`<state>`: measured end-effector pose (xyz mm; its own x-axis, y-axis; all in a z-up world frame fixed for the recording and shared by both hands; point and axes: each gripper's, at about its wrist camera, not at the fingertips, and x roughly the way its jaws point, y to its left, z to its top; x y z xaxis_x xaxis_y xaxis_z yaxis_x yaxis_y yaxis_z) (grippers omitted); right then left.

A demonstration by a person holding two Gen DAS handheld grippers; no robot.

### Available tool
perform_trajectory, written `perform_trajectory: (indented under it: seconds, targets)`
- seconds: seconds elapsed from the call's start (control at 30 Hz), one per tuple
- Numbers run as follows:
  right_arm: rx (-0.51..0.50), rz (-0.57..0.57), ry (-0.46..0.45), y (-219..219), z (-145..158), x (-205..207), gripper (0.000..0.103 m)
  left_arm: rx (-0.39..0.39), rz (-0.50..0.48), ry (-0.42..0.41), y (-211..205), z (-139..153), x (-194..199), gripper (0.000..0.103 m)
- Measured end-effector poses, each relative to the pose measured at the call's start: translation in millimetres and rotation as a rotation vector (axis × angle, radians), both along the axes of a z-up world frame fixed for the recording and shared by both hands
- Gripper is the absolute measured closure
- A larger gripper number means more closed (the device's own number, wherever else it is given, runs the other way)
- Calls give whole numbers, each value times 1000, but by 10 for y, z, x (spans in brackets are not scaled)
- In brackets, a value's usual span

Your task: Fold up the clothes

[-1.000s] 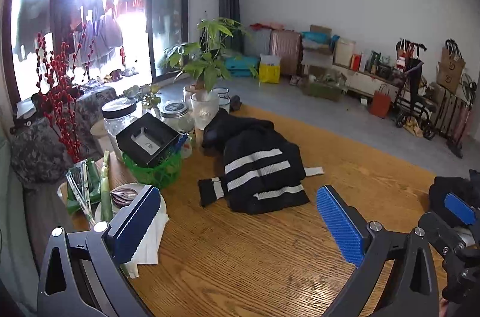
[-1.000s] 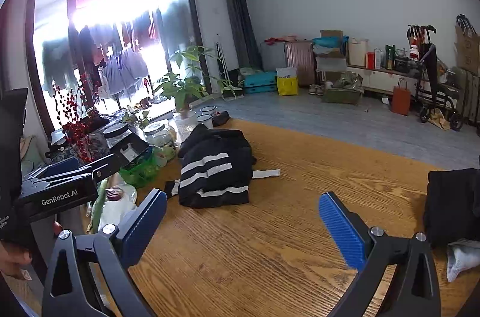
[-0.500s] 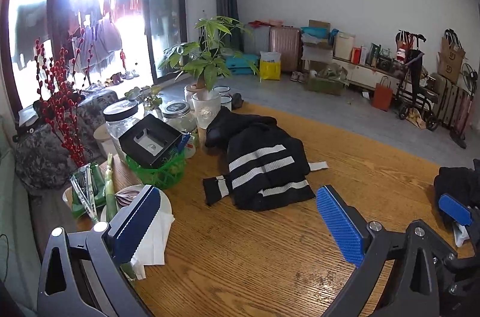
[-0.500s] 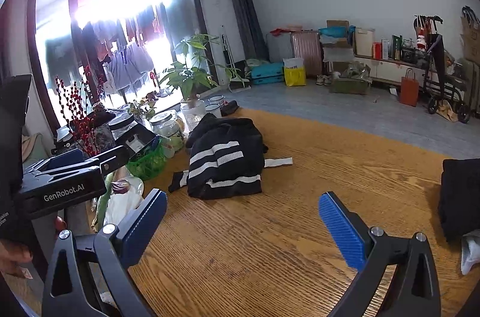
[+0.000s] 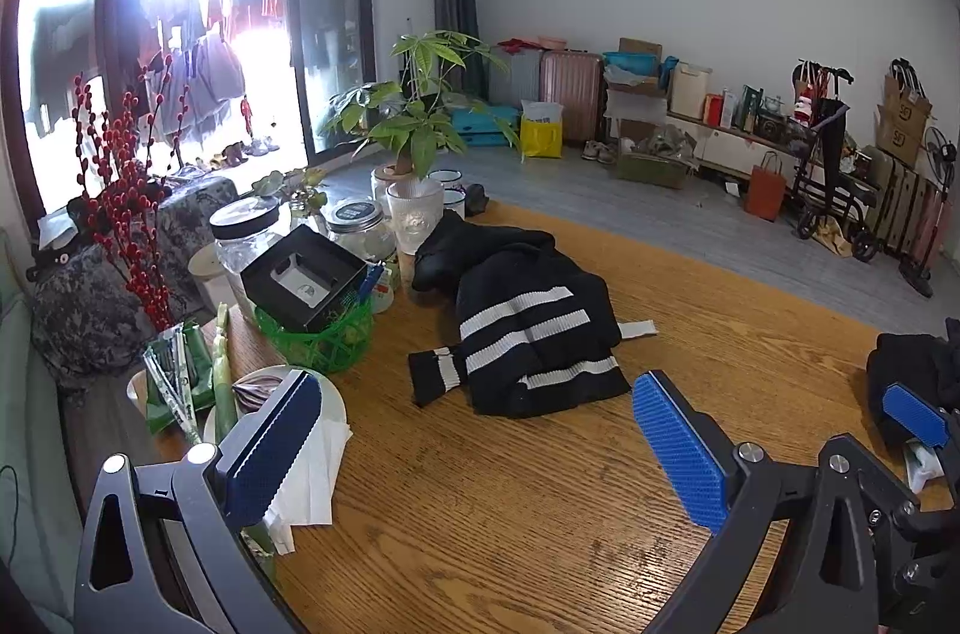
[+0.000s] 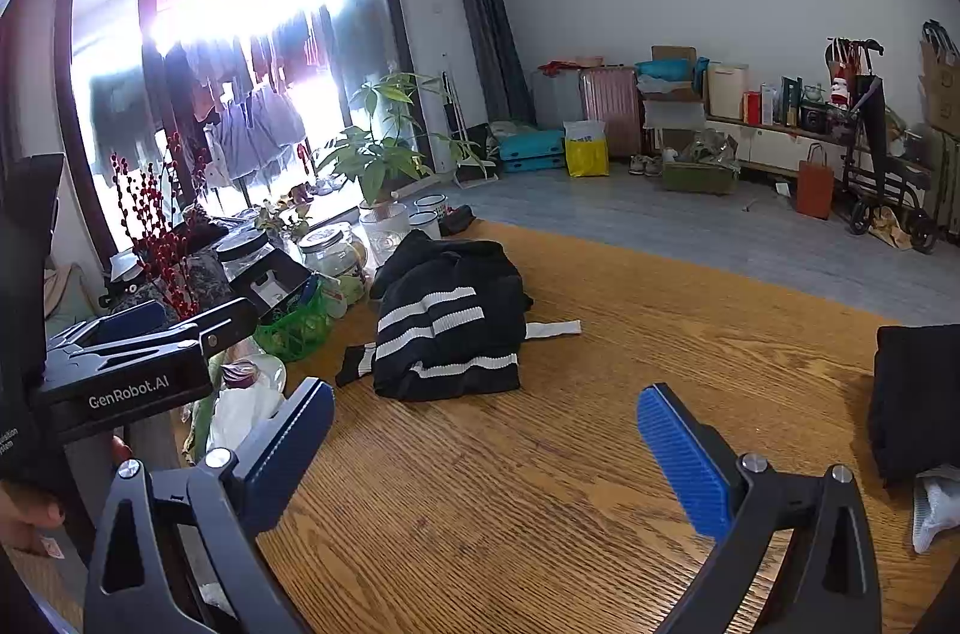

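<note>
A black garment with white stripes [image 5: 528, 334] [image 6: 447, 328] lies folded on the wooden table [image 5: 480, 514], its cuff sticking out to the left. My left gripper [image 5: 474, 430] hovers open over bare wood in front of it, nothing between its blue pads. My right gripper [image 6: 486, 442] is also open and empty, a little nearer than the garment. A dark pile of clothes [image 6: 912, 394] [image 5: 912, 370] sits at the table's right edge, with a white cloth [image 6: 936, 508] beside it. In the right wrist view the left gripper's body [image 6: 132, 370] shows at far left, held by a hand.
Along the table's left side stand glass jars [image 5: 360, 226], a green basket [image 5: 318, 334] holding a black box, a potted plant [image 5: 414, 142], red berry branches [image 5: 126, 202] and a plate [image 5: 270, 394] with white tissue. Beyond the table lie grey floor, suitcases and boxes.
Both grippers have drawn slightly back and shifted; the striped garment appears a little farther right in the left view. The right gripper's pad now shows lower at the right edge. Both stay open.
</note>
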<state>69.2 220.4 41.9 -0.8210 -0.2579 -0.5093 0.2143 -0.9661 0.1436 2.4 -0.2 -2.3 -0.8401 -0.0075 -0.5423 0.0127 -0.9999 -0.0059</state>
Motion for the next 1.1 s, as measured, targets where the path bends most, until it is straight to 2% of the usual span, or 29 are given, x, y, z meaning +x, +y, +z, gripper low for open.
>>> perform_trajectory:
  seconds: [0.47,0.67,0.87,1.1]
  targets:
    - [9,0,-18,-20,-120,-56,0,0,15,-21,8,-91,-66,0]
    - [22,5,-39,-47,-228,-157,0,10,22,-42,-11,-217,-214,0]
    - [27,10,-66,-101,-396,-426,0,75,53,-72,-124,-496,-756,0]
    - [46,10,-142,-212,-814,-1198,0,81,81,-168,-82,-891,-1557,2]
